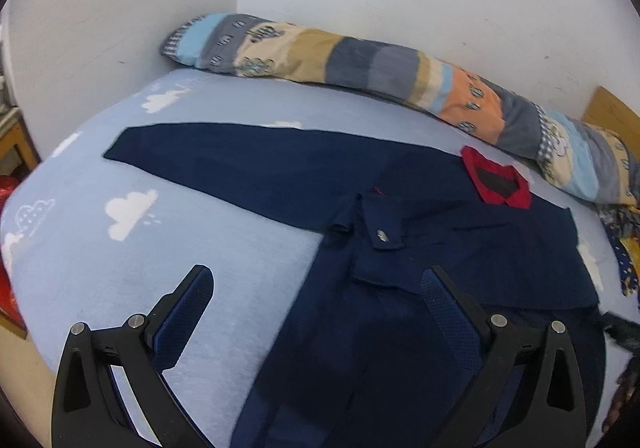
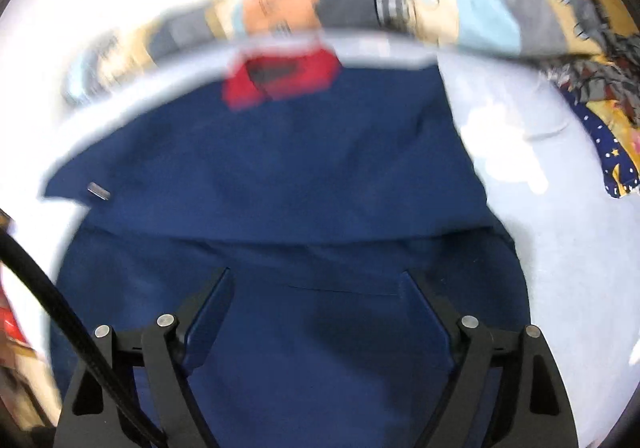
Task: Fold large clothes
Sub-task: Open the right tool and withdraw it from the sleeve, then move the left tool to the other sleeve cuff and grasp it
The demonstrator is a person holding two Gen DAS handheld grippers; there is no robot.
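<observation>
A navy shirt point(image 1: 440, 240) with a red collar point(image 1: 496, 179) lies flat on a light blue bed sheet point(image 1: 120, 268). Its left sleeve point(image 1: 240, 163) stretches out to the left, and the other side is folded over the body. My left gripper point(image 1: 316, 280) hangs open above the shirt's left edge, with one finger over the sheet and one over the cloth. In the blurred right wrist view the same shirt point(image 2: 280, 175) and its red collar point(image 2: 280, 75) fill the frame. My right gripper point(image 2: 320, 288) stands wide open above the shirt's lower body, nothing between its fingers.
A long striped patchwork bolster point(image 1: 360, 59) lies along the white wall behind the shirt. Patterned cloth point(image 2: 600, 127) is bunched at the bed's right side. A wooden headboard point(image 1: 608, 107) shows far right, a wooden stand point(image 1: 16, 143) far left. A black cable point(image 2: 60, 308) crosses the right wrist view.
</observation>
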